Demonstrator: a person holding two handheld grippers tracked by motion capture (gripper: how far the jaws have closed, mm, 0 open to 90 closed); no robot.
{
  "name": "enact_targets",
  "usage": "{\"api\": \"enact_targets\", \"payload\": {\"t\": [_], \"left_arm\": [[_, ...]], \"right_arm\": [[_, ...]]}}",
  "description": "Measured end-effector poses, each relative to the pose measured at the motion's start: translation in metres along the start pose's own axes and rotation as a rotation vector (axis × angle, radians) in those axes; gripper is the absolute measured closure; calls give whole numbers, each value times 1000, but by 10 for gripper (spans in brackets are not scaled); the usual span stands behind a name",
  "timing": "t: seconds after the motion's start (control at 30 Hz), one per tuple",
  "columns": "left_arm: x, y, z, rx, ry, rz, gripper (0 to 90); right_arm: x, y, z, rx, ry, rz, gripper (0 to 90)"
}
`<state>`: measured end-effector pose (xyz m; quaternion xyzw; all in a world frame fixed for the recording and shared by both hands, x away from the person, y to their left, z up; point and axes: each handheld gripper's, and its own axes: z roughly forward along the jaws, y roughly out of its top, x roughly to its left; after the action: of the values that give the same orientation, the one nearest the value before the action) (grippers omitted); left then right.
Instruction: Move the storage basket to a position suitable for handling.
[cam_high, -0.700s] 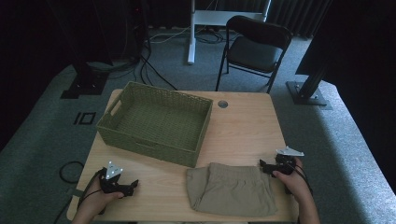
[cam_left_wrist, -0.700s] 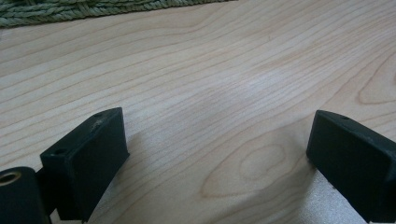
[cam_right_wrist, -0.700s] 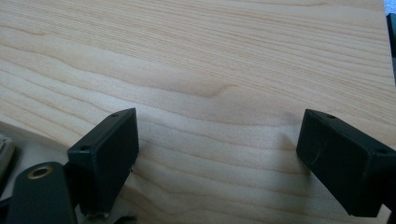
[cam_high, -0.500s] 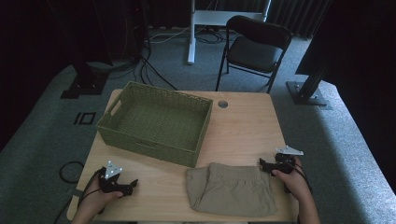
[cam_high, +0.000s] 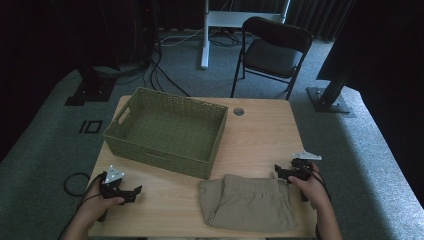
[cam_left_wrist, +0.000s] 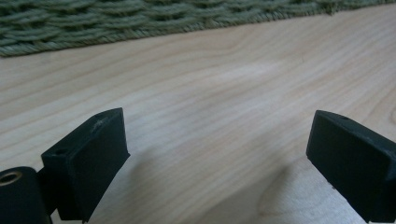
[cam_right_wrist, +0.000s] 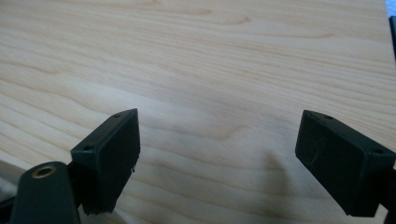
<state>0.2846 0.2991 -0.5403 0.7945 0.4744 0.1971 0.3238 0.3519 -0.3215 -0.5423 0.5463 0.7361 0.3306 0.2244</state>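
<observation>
A folded khaki garment (cam_high: 247, 203) lies at the table's near edge, right of centre. A green woven basket (cam_high: 167, 131) stands empty at the back left. My left gripper (cam_high: 136, 190) rests low over the wood near the front left corner, jaws wide apart with bare table (cam_left_wrist: 219, 140) between them; the basket's woven wall (cam_left_wrist: 140, 23) runs across the top of the left gripper view. My right gripper (cam_high: 278, 171) sits by the garment's upper right corner, open, with plain wood (cam_right_wrist: 219, 140) between its jaws. A sliver of the garment (cam_right_wrist: 7, 175) shows at the left edge of the right gripper view.
The light wooden table (cam_high: 260, 135) has a round cable hole (cam_high: 238, 111) at the back. Behind it stand a black folding chair (cam_high: 272, 52) and a white desk leg (cam_high: 205, 35). Dark stands and cables sit on the grey carpet at left and right.
</observation>
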Motion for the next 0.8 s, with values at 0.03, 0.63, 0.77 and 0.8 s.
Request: {"api": "enact_targets", "payload": {"t": [0.03, 0.63, 0.77, 0.8], "left_arm": [[1, 1, -1, -4, 3, -2, 62], [23, 25, -13, -74, 11, -17, 63], [30, 37, -20, -106, 32, -25, 63], [30, 37, -20, -106, 32, -25, 63]], "right_arm": [[1, 2, -1, -2, 3, 8, 135], [25, 32, -8, -62, 44, -29, 135], [35, 39, -7, -72, 70, -39, 135], [35, 39, -7, -72, 70, -39, 135]]}}
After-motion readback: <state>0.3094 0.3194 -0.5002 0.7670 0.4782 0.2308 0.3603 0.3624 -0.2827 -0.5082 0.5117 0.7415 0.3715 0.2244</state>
